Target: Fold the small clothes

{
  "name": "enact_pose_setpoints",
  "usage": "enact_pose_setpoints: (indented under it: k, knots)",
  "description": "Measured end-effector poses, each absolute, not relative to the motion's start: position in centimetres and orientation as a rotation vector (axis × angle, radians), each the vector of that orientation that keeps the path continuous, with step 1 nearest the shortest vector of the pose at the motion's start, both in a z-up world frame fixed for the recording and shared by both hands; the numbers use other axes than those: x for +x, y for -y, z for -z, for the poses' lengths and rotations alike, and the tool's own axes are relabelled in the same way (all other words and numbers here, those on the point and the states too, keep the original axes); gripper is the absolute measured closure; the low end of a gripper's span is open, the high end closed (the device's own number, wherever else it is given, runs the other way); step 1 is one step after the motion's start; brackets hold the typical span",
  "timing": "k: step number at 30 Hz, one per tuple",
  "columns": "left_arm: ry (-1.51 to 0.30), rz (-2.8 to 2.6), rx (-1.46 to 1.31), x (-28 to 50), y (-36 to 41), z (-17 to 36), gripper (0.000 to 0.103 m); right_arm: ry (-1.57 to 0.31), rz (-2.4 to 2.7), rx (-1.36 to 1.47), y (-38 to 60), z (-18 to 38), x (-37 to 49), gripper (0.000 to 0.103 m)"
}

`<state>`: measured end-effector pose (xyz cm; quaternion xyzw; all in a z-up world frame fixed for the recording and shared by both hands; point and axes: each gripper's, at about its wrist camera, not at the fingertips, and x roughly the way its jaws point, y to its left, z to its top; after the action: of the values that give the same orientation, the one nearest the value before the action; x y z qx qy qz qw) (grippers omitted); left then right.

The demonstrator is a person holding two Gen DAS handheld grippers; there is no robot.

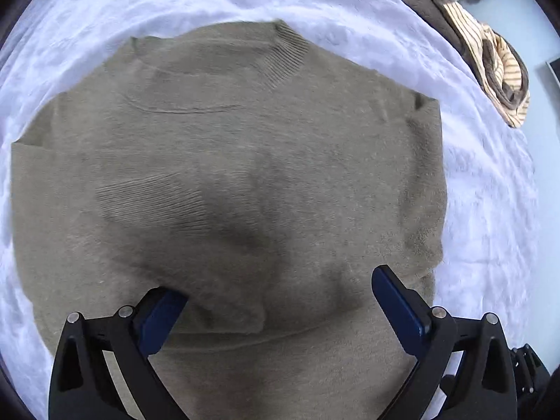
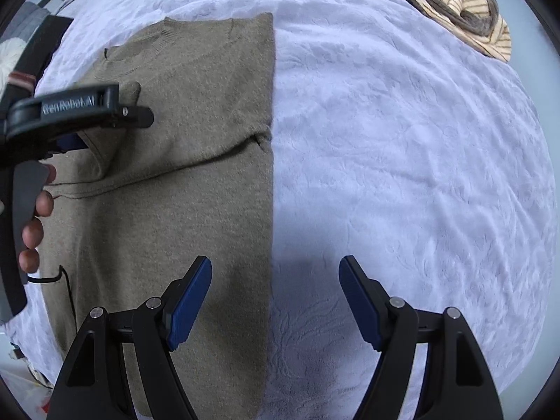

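An olive-brown knit sweater (image 1: 245,161) lies flat on a white fleece blanket (image 1: 490,210), collar at the far end, both sleeves folded in over the body. My left gripper (image 1: 276,290) is open just above the sweater's lower middle, its left fingertip by the folded sleeve cuff. In the right wrist view the sweater (image 2: 182,161) fills the left half, with a straight folded right edge. My right gripper (image 2: 274,273) is open and empty, straddling that right edge near the hem. The left gripper (image 2: 80,119) shows there at the left, held by a hand.
A pile of brown and striped cream clothes (image 1: 497,59) lies at the far right edge of the blanket, also in the right wrist view (image 2: 455,3). Bare blanket (image 2: 420,175) stretches to the right of the sweater. A thin black cable (image 2: 66,287) crosses the sweater's near left.
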<state>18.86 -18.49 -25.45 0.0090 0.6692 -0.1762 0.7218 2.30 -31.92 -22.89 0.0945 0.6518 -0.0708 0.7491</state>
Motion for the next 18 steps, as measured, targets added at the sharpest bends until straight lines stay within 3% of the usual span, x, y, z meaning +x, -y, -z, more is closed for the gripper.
enact_pose_setpoints:
  k: [11, 18]
  knots:
    - [-1.343, 0.421, -0.23, 16.0, 7.3, 17.6, 0.001, -1.285, -0.076, -0.031, 24.0, 21.0, 7.4, 0.025]
    - [-1.402, 0.206, -0.267, 14.4, 0.6, 18.7, 0.001, -1.191, -0.223, -0.279, 12.1, 22.6, 13.7, 0.025]
